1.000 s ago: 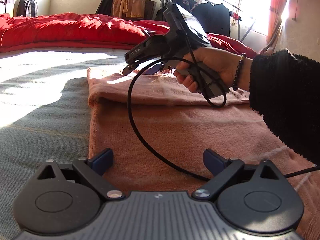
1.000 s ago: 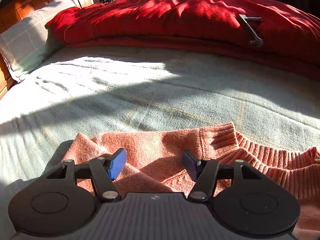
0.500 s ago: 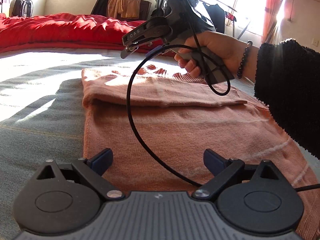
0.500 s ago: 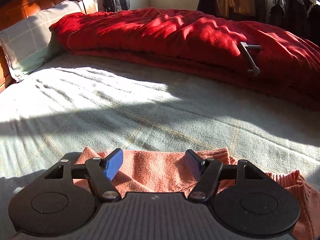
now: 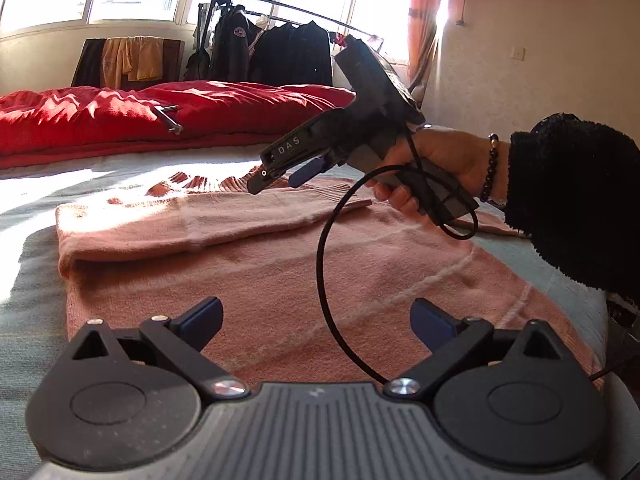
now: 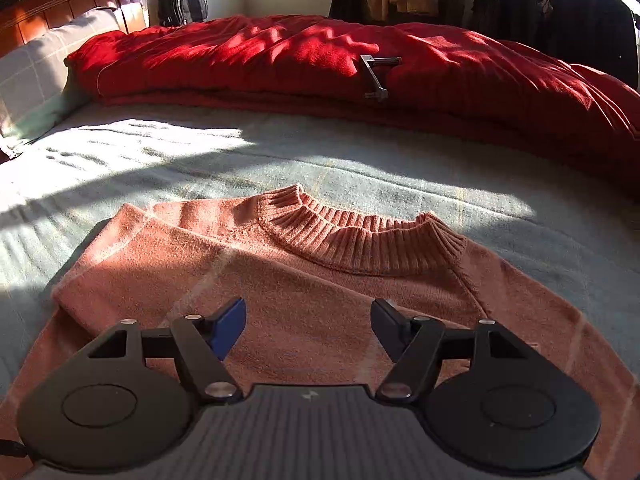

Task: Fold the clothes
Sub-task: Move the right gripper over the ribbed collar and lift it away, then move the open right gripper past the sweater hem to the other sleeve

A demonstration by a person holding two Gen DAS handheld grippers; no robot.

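A salmon-pink knit sweater point(image 5: 280, 264) lies flat on the grey-green bedcover, one sleeve point(image 5: 192, 220) folded across its chest. In the right wrist view the sweater point(image 6: 320, 280) shows its ribbed collar point(image 6: 360, 236) at the far side. My left gripper point(image 5: 316, 316) hovers open over the sweater's lower body, with nothing between its blue pads. My right gripper point(image 6: 308, 320) is open above the chest, also empty. The left wrist view shows that right gripper point(image 5: 276, 180) from the side, lifted off the folded sleeve, held by a hand in a black fleece sleeve point(image 5: 572, 200).
A red duvet point(image 6: 320, 56) is heaped along the far side of the bed, a metal tool point(image 6: 374, 76) lying on it. A pillow point(image 6: 28, 80) and wooden headboard stand at left. Dark clothes hang on a rack point(image 5: 280, 52). A black cable point(image 5: 324, 260) loops over the sweater.
My right gripper has drawn back and up from the sweater's far shoulder edge, so the whole collar now shows. My left gripper has tilted up and rolled slightly.
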